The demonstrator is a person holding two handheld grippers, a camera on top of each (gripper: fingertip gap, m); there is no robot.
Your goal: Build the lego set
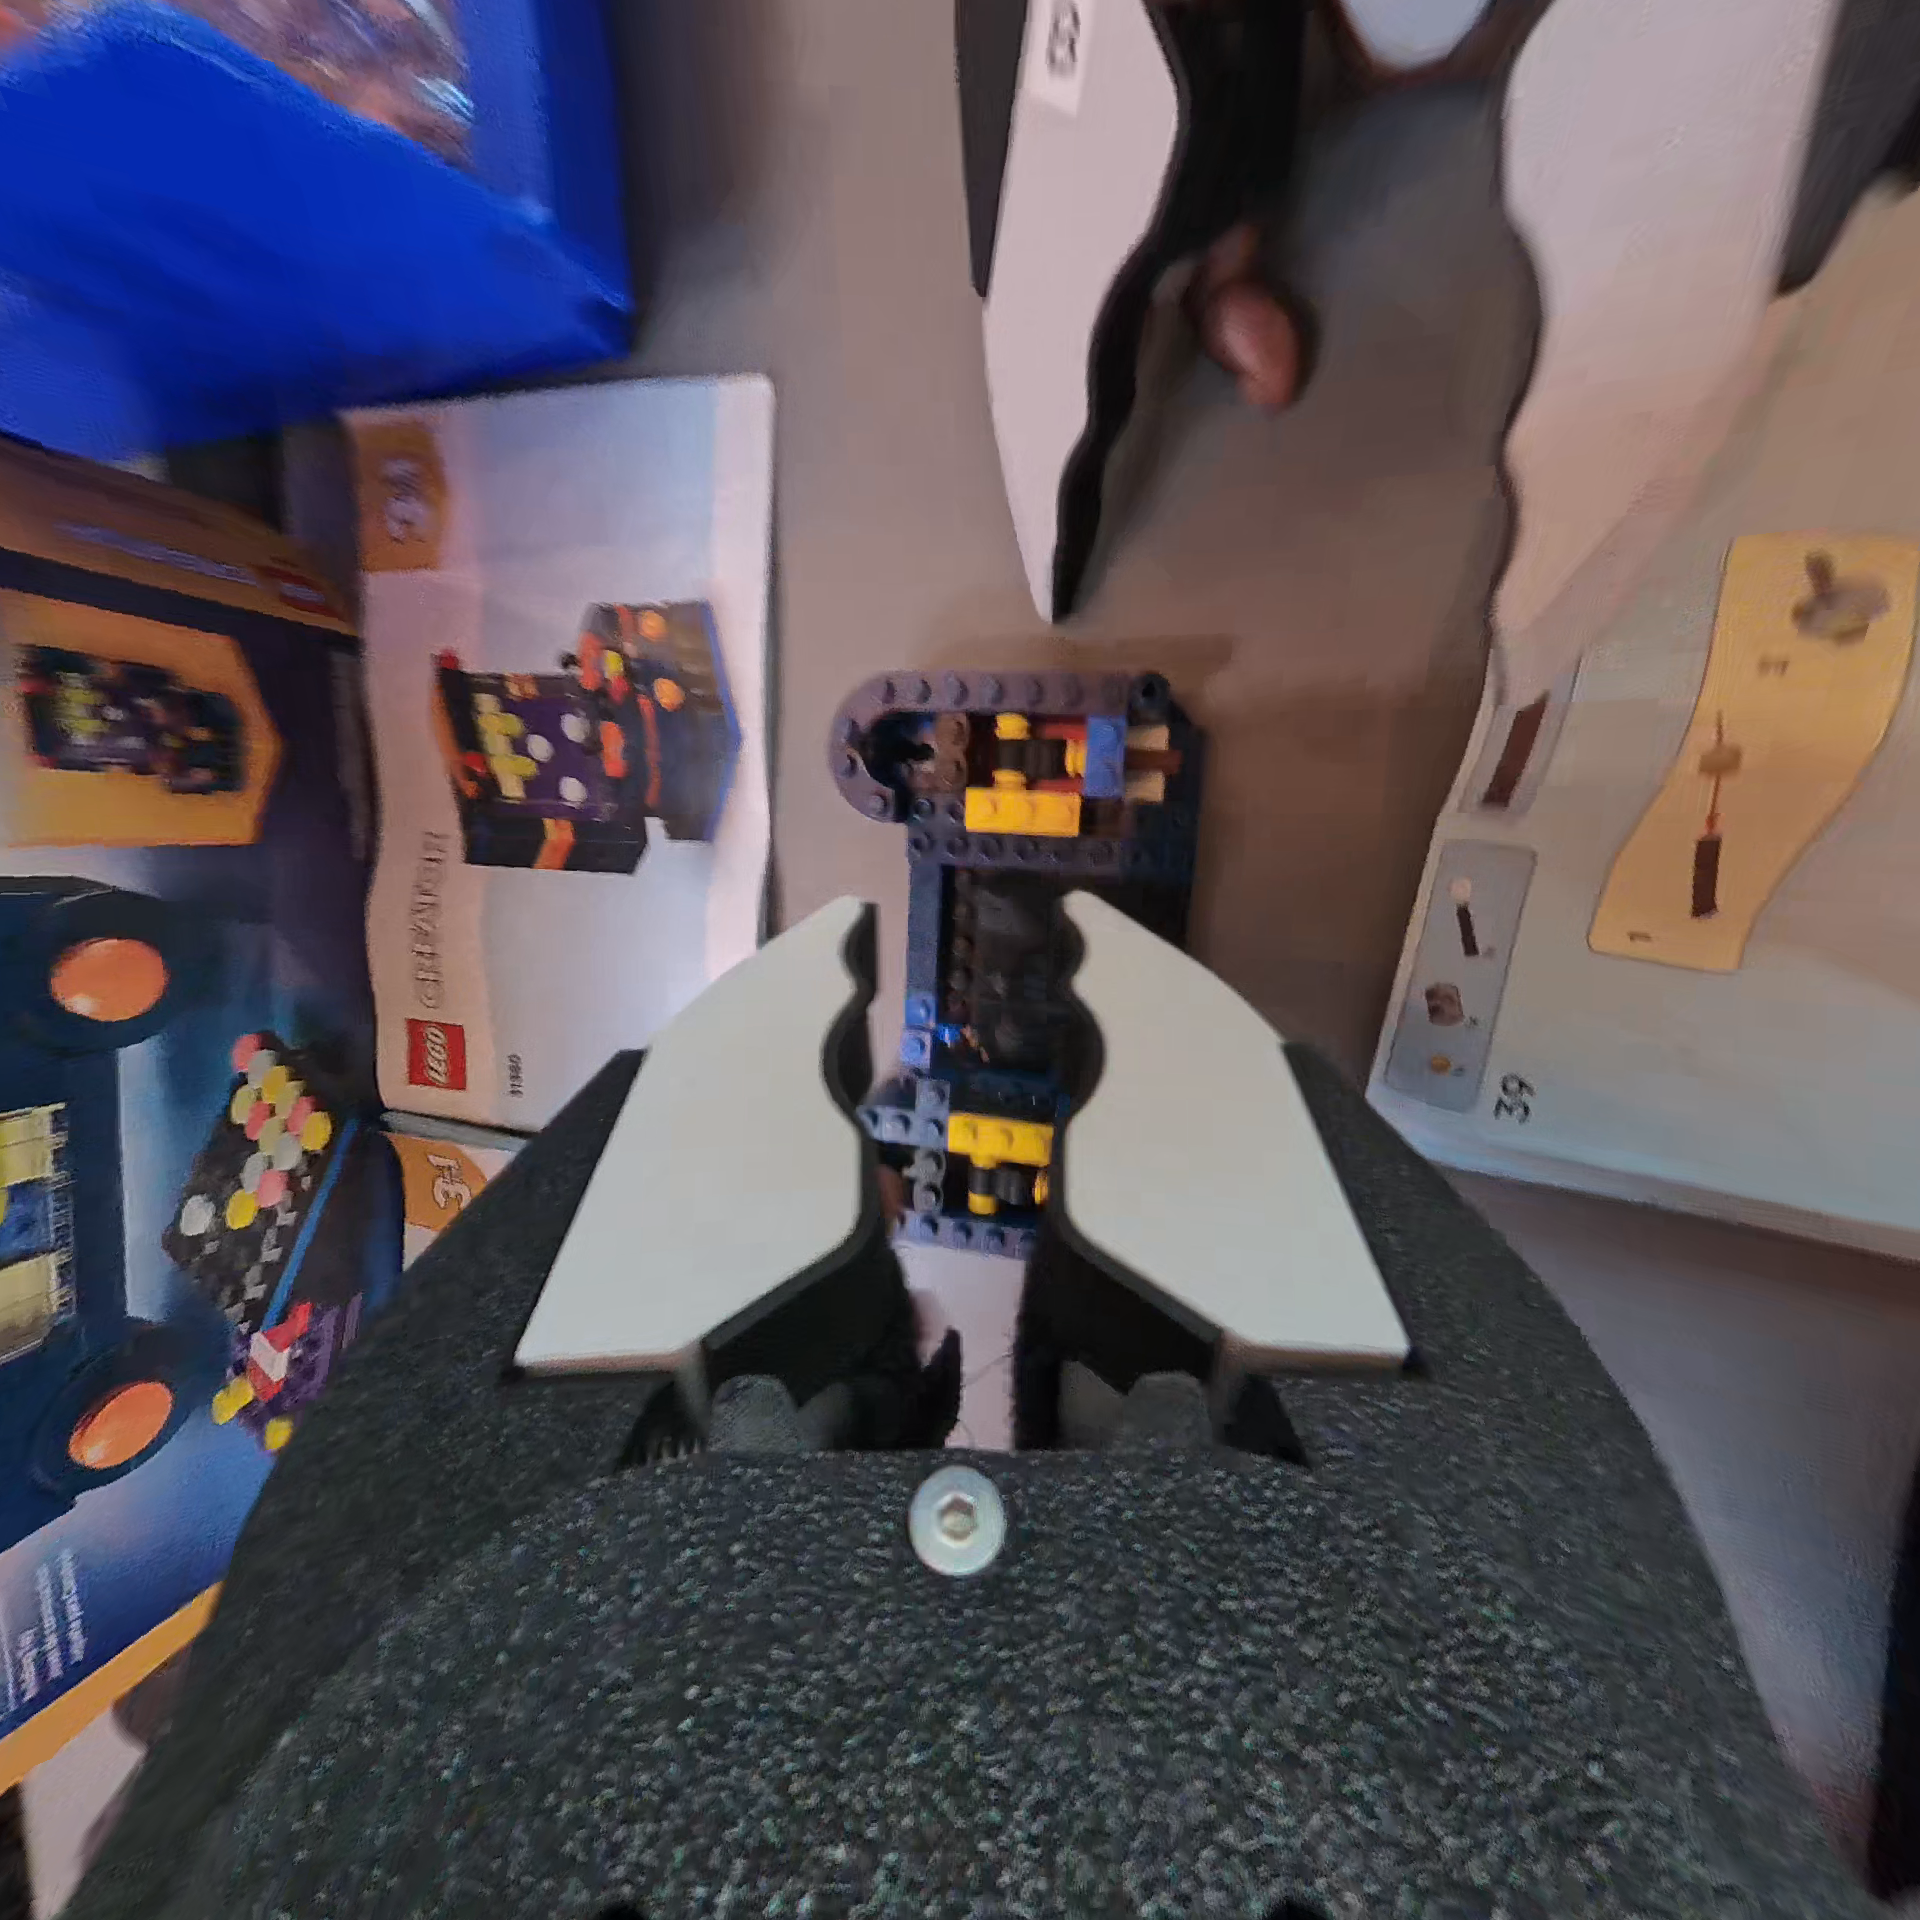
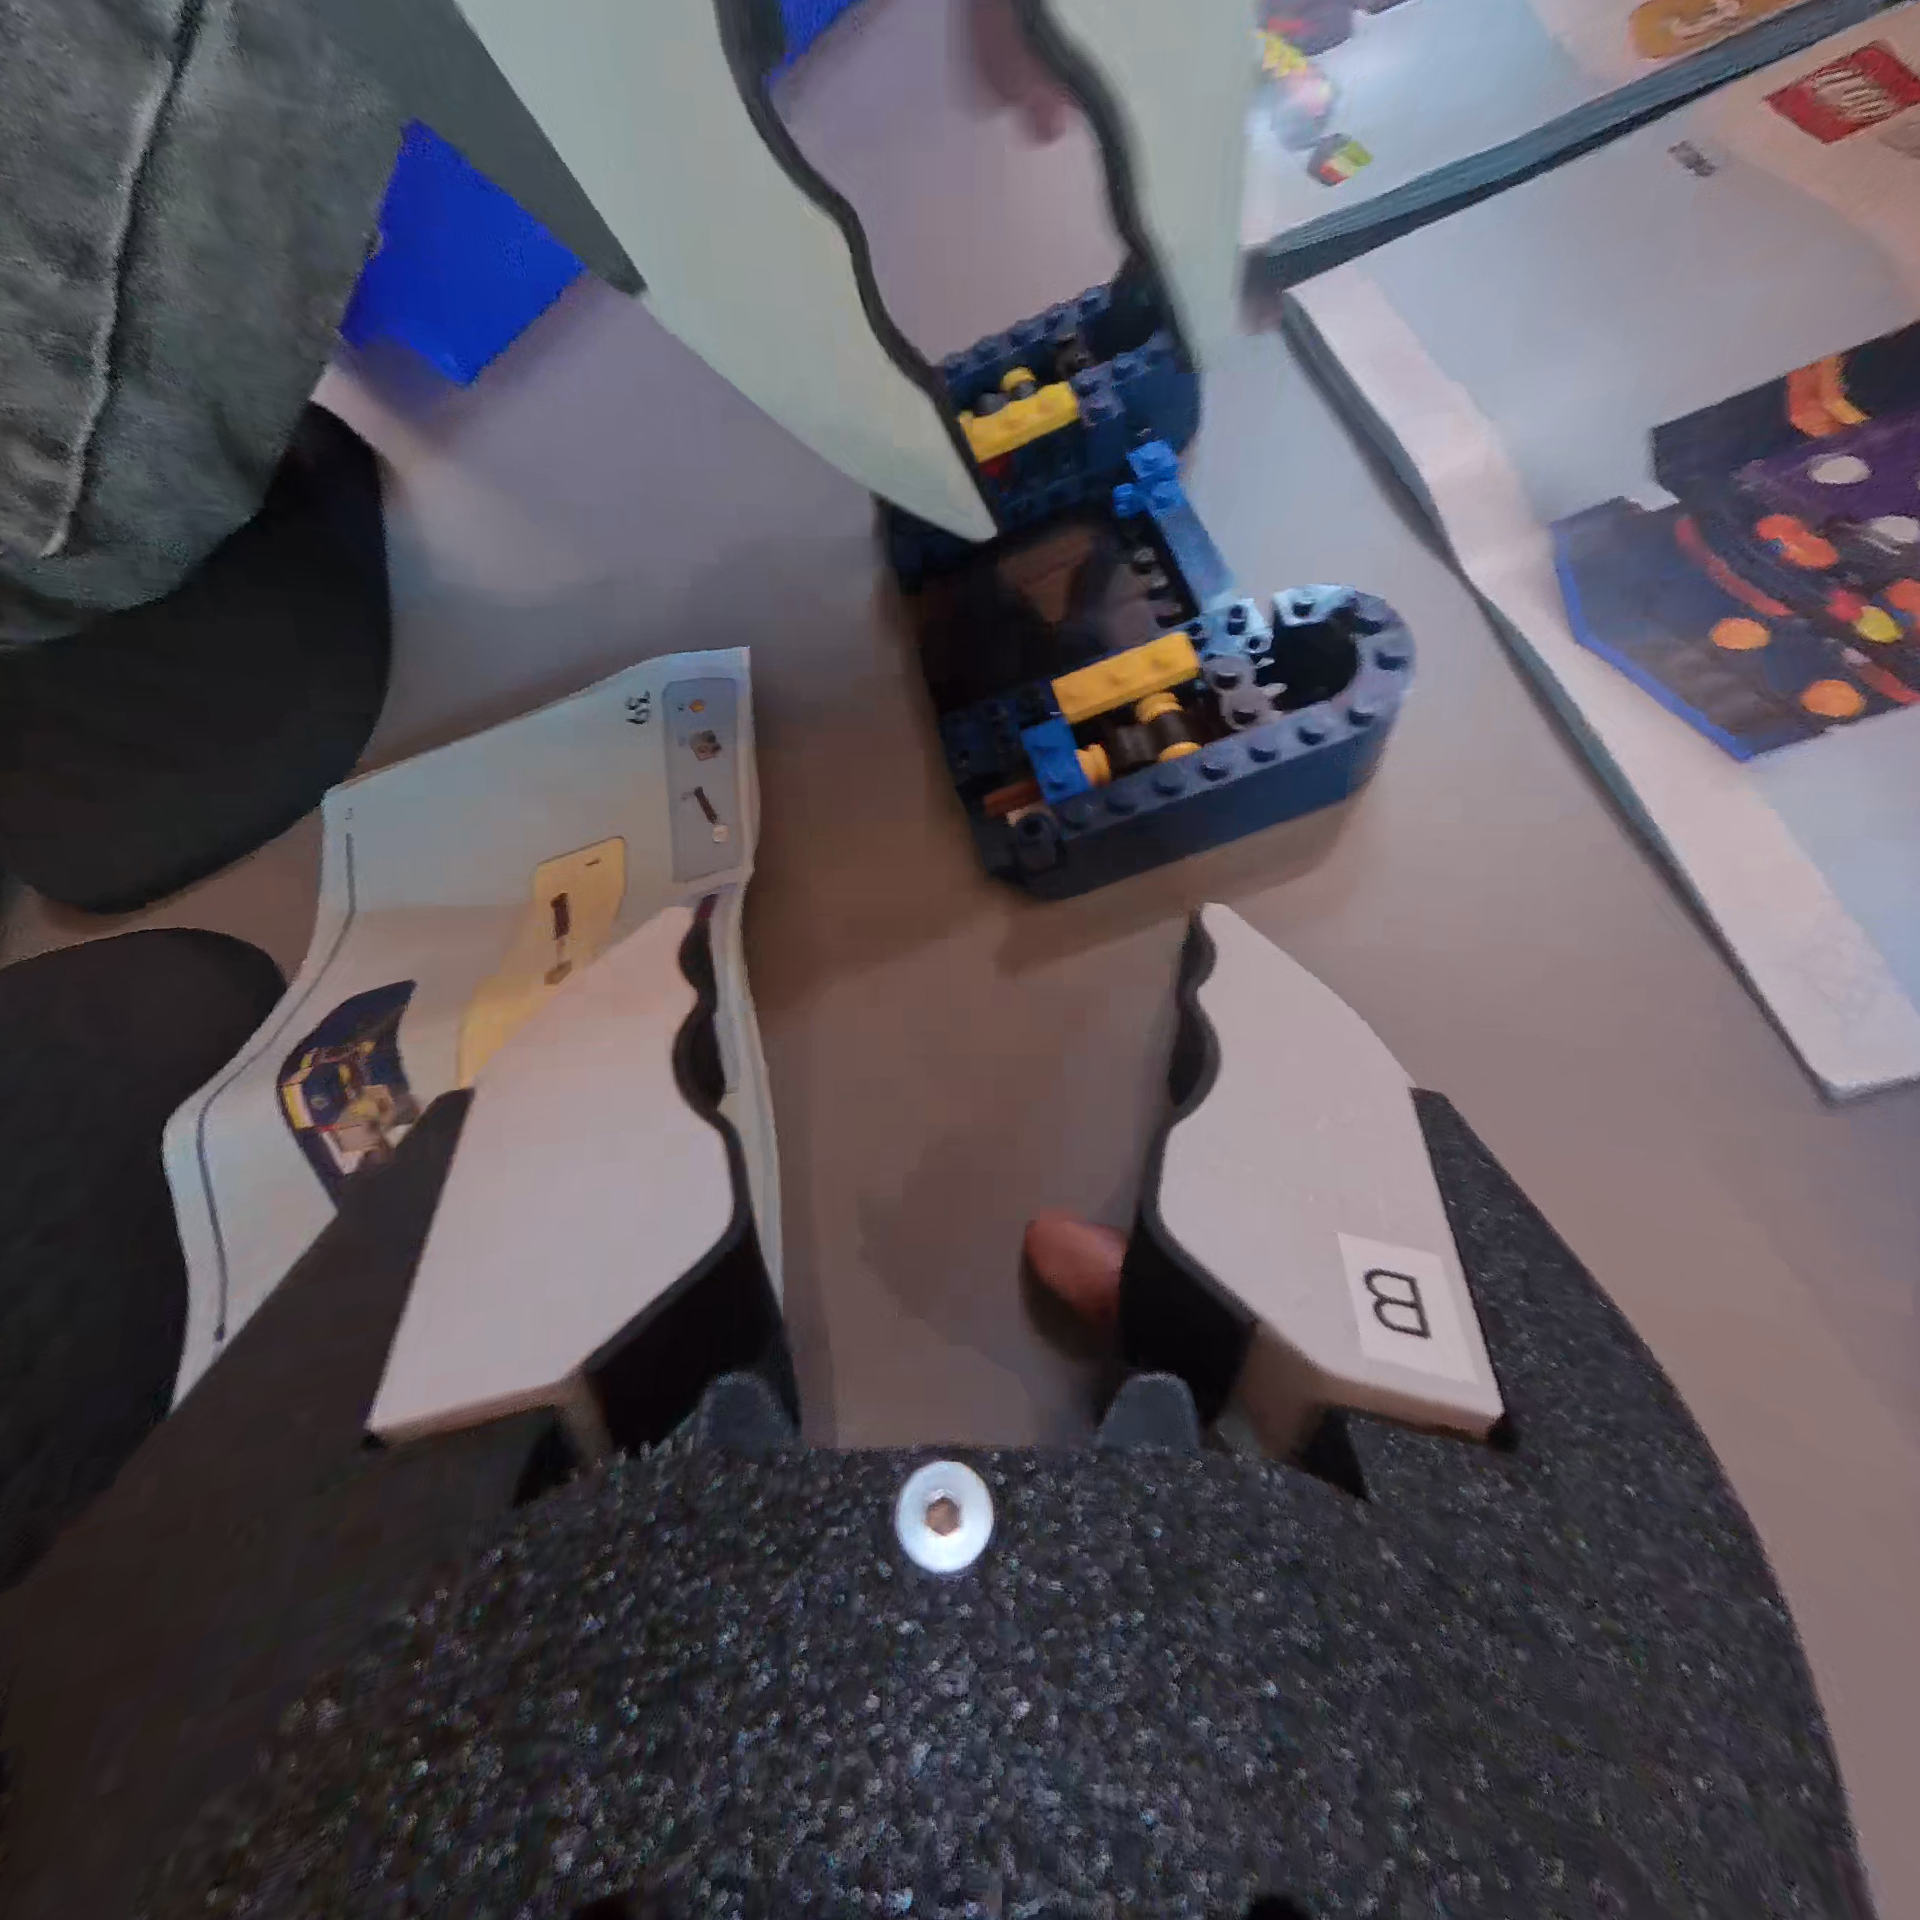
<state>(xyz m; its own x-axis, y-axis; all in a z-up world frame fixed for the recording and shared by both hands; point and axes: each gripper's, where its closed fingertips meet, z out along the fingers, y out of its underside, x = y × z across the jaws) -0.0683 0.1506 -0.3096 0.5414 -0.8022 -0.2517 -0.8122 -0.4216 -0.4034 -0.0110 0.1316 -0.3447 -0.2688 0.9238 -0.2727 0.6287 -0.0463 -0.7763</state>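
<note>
A dark blue brick model (image 1: 1039, 821) with yellow and blue pieces inside lies on the grey table (image 1: 1320, 935). My left gripper (image 1: 966, 914) reaches over its near, narrow part, and both pads bear on the sides of the model. The right wrist view shows the same model (image 2: 1195, 790), with the left gripper (image 2: 1081, 436) closed on its far end. My right gripper (image 2: 948, 920) is open and empty, its fingertips a short way from the model's rounded end. It shows across the table in the left wrist view (image 1: 1268, 623). A fingertip (image 2: 1070, 1268) shows by its right finger's base.
An open instruction booklet (image 1: 1662, 987) lies right of the model, also seen in the right wrist view (image 2: 499, 831). A closed booklet (image 1: 582, 582), a printed box (image 1: 135, 1143) and a blue bag (image 1: 260, 208) lie to the left. A grey sleeve (image 2: 156, 260) is nearby. Spacing between my two grippers at the tips: around 8 centimeters.
</note>
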